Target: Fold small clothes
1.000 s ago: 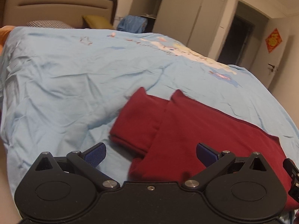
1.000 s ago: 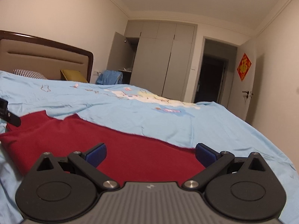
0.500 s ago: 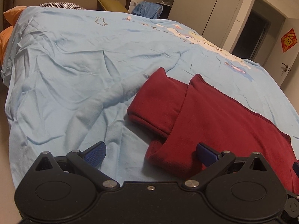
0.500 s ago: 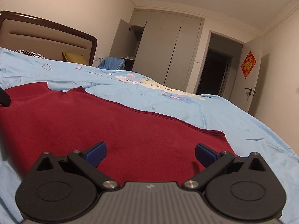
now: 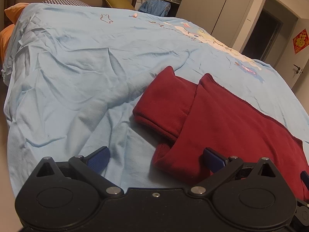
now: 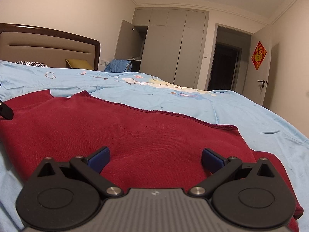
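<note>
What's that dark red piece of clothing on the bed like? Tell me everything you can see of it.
The red garment looks like soft knitted or fleece fabric, deep red all over. It lies flat on the light blue bedsheet, partly folded: one layer overlaps another, and a sleeve-like flap sticks out on its left. A stitched hem runs along its far edge. Both the left gripper and the right gripper hover open at its near edge; whether they touch it is unclear.

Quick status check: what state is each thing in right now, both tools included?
Left tool: open, holding nothing.
Right tool: open, holding nothing.
Red garment: lying flat on the bed, partly folded.
Blue bedsheet: spread out, wrinkled.
Wardrobe door: ajar.
Room door: open.
</note>
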### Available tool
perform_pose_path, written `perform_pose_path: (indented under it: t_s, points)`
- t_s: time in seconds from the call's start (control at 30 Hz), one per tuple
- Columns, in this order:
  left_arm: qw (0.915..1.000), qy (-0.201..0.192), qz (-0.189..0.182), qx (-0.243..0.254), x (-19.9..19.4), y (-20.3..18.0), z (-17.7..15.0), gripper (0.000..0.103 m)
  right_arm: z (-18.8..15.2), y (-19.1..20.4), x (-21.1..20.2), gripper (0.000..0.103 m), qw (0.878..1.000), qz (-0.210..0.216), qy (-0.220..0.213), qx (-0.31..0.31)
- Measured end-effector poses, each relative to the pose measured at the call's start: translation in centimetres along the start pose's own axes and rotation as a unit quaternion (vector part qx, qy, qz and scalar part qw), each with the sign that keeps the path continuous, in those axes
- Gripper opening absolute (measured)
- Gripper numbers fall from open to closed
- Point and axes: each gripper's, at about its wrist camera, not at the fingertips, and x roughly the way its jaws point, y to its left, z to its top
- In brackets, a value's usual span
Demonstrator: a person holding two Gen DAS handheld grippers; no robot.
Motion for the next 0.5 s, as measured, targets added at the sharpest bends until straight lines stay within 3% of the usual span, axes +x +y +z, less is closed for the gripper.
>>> perform_pose_path:
  t_s: [0.5]
  points:
    - [1.0,0.001,0.002,0.004,0.16,-0.05,-0.18,0.102,-0.04,-0.1,-0.07,0.103,1.0,0.0,0.0,0.0]
